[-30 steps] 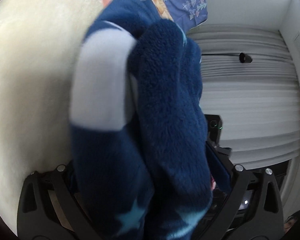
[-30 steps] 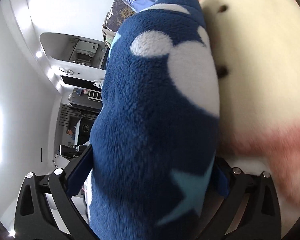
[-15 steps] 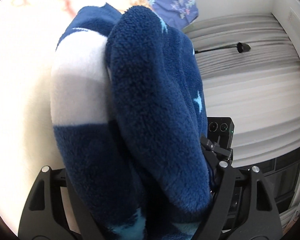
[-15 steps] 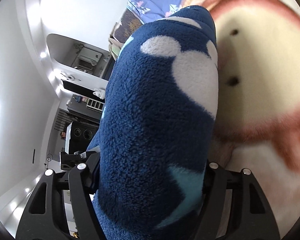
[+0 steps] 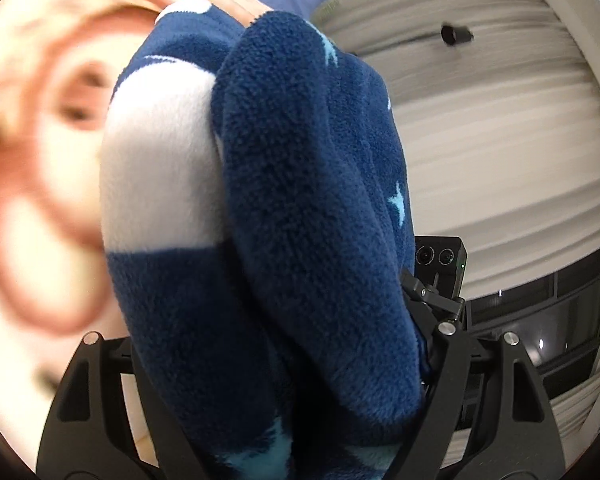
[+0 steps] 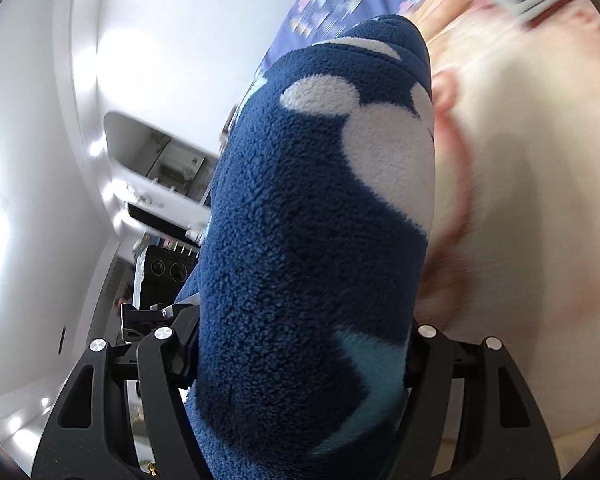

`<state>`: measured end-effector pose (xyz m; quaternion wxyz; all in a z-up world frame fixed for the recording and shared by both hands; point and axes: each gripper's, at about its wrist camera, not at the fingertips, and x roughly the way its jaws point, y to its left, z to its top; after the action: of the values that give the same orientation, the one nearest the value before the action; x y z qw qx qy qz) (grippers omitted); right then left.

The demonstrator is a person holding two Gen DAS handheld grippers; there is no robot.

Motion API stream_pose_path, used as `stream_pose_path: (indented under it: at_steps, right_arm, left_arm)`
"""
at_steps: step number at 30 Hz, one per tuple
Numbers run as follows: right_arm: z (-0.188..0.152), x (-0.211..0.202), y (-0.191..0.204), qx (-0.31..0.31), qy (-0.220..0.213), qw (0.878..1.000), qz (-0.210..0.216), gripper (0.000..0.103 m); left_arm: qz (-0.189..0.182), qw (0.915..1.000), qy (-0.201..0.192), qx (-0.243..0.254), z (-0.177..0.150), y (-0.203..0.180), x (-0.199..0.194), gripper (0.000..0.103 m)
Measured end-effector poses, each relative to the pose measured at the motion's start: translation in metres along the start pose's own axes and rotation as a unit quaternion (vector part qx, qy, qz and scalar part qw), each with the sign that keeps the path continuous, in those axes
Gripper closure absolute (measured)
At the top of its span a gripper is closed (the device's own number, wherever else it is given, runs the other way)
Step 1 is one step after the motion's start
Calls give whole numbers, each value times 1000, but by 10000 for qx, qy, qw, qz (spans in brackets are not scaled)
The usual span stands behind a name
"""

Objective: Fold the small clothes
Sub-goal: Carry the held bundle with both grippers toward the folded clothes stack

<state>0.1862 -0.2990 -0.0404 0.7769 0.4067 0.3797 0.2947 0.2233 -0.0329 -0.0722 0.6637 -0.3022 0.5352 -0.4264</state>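
Left claw [image 5: 284,380] clamped on a thick bunch of the navy fleece garment [image 5: 300,200]; right claw [image 6: 300,360] clamped on another bunch of it. Fleece is lifted, bulging up between each pair of fingers, over the cream cartoon-print bed cover [image 6: 532,200]. Cover is motion-blurred; bed edges can't be made out.

A cream blanket [image 5: 40,240] with a blurred pink-and-orange print fills one side. A purple patterned cloth [image 6: 332,4] lies beyond it. Pale pleated curtains [image 5: 500,140] hang above a dark window [image 5: 560,312].
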Motion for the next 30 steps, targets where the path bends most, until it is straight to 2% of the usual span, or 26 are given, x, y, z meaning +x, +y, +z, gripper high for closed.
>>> stream_pose_path:
  at_steps: [6, 9, 13, 19, 22, 26, 30]
  right_arm:
    - [41, -84, -46, 132, -705, 9972, -207, 33]
    - [77, -116, -60, 95, -1038, 9940, -318, 33]
    - [150, -135, -76, 105, -1285, 9910, -346, 33]
    - [279, -129, -86, -191, -1274, 9912, -308, 32]
    - [343, -119, -107, -325, -1118, 9928, -293, 31]
    - [394, -91, -165, -121, -994, 9941, -410, 27]
    - [418, -75, -279, 505, -870, 9942, -383, 24]
  left_arm:
    - [-51, 9972, 442, 595, 53, -64, 112, 23]
    - [-207, 9944, 609, 834, 92, -95, 160, 23]
    - [-273, 9923, 683, 995, 152, -129, 199, 23]
    - [-156, 9913, 338, 1262, 265, -169, 232, 23]
    - [-137, 9918, 150, 1263, 321, -168, 244, 23]
    - [35, 9935, 82, 1133, 383, -137, 283, 23]
    - [-21, 9957, 205, 908, 410, -76, 341, 23]
